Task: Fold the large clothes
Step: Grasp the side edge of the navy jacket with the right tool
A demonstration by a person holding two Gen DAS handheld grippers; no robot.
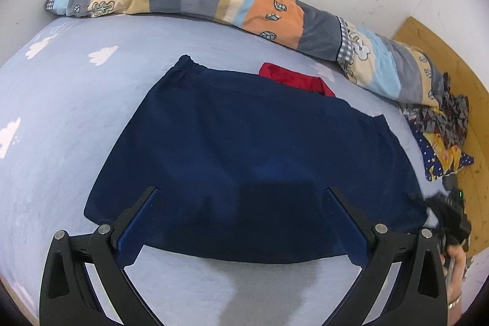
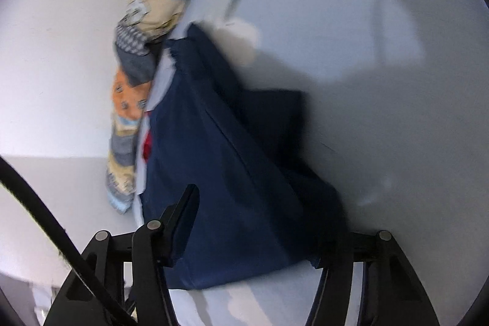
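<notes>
We read no writing anywhere. The dark navy fabric garment [image 1: 253, 155] lies flat on the pale blue cloud-print bed [image 1: 76, 100]. Our left gripper [image 1: 241, 203] hovers, jaws open. The blurred right view shows our right gripper [image 2: 259, 222], jaws closing around the garment's edge; grip unclear

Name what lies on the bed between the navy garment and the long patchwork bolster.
A red cloth, partly tucked under the navy garment, short of the patchwork bolster; clearest in the left wrist view.
</notes>
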